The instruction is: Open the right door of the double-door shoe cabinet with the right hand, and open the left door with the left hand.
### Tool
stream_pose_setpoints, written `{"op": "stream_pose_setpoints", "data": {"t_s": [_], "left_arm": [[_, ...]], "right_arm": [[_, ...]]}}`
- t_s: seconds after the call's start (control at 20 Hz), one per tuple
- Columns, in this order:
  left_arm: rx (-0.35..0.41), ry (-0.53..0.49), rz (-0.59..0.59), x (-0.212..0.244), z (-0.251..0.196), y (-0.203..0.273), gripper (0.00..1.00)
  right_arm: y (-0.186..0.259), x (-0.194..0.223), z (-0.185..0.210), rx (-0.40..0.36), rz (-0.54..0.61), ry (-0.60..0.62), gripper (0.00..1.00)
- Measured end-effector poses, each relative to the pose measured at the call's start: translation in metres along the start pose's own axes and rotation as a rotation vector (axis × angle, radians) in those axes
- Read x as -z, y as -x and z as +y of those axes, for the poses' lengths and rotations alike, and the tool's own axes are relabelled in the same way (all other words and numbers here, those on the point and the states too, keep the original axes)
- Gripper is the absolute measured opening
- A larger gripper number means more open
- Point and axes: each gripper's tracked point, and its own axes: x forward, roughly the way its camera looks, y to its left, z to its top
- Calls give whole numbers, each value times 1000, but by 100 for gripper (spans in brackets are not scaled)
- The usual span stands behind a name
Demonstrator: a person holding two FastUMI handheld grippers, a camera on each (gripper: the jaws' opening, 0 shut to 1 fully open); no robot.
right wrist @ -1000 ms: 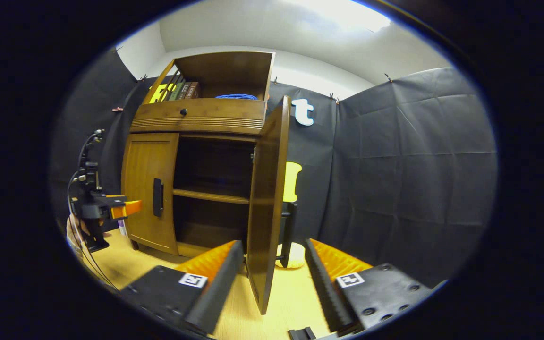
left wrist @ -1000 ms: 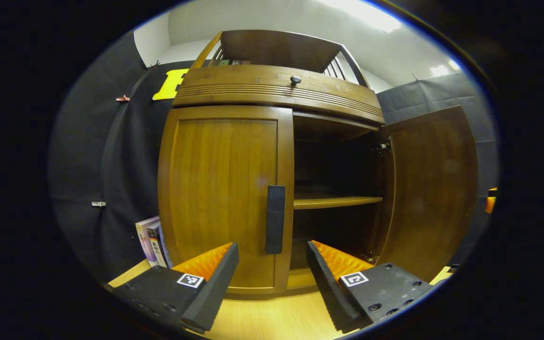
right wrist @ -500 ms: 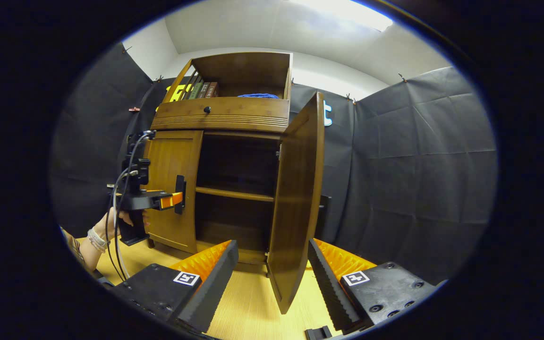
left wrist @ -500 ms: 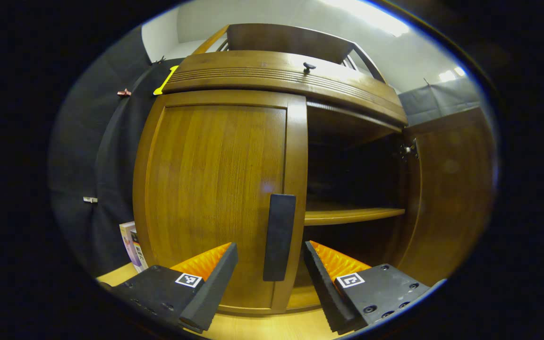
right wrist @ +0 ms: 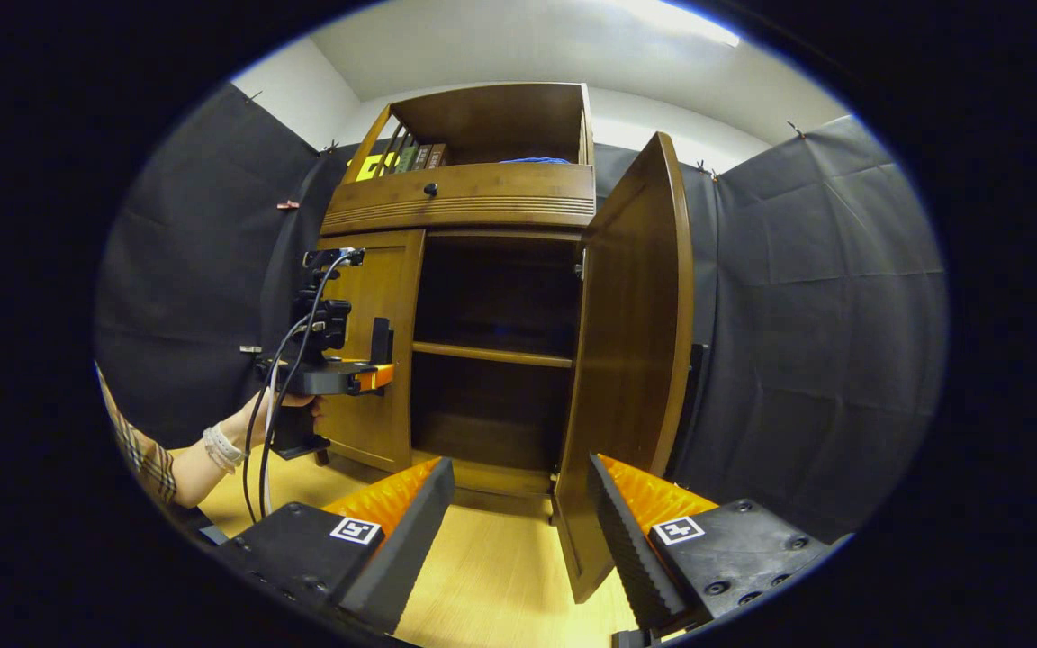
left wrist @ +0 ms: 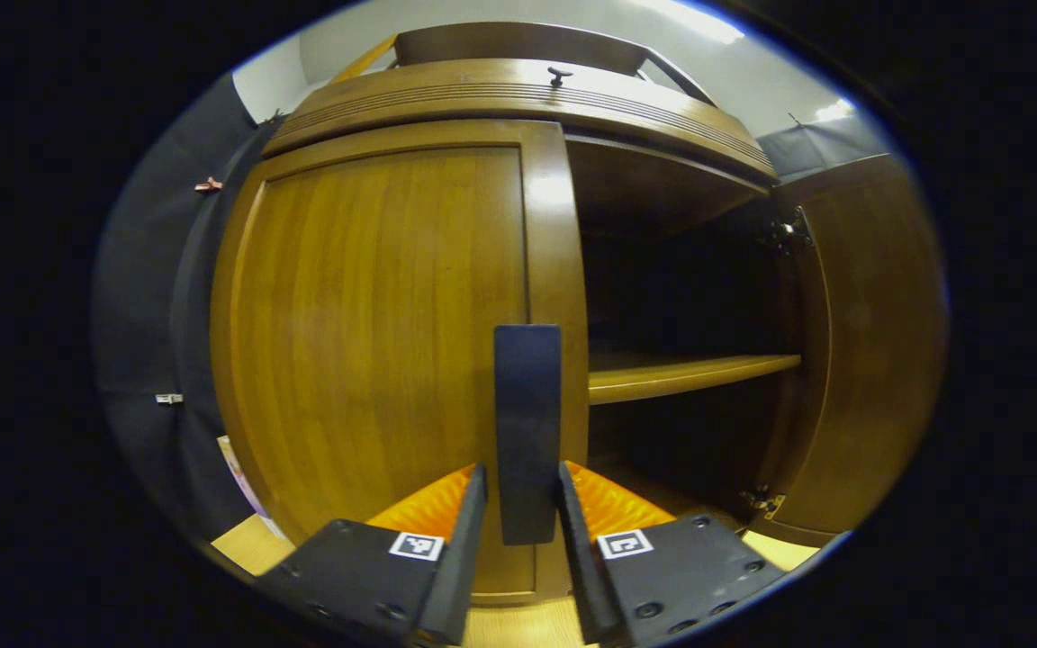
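The wooden shoe cabinet is close ahead in the left gripper view. Its left door stands closed, with a dark upright handle at its inner edge. My left gripper is shut on the lower part of that handle, one finger on each side. The right door hangs swung open, baring a shelf. In the right gripper view the right door stands open, and my right gripper is open, low in front of it with nothing held. There the left gripper sits at the left door's handle, held by a hand.
A drawer with a small knob runs above the doors, and books stand in the open top compartment. Black cloth walls surround the cabinet. Light wooden floor lies in front. A book edge shows left of the cabinet.
My left gripper moved up to the left door's handle and closed on it. The right gripper drew back from the open right door, which swung wider.
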Motion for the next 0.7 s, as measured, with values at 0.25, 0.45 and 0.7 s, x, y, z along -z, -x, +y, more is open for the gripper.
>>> {"op": "stream_pose_setpoints", "data": {"t_s": [0.25,0.45,0.7], "left_arm": [[39,41,16,1,-2,4,34],[82,59,35,1,-2,17,31],[165,88,50,3,-1,48,29]], "right_arm": [[0,4,-1,9,12,-24,94],[6,1,3,13,13,4,88],[18,-12,21,-3,-26,53,89]]}}
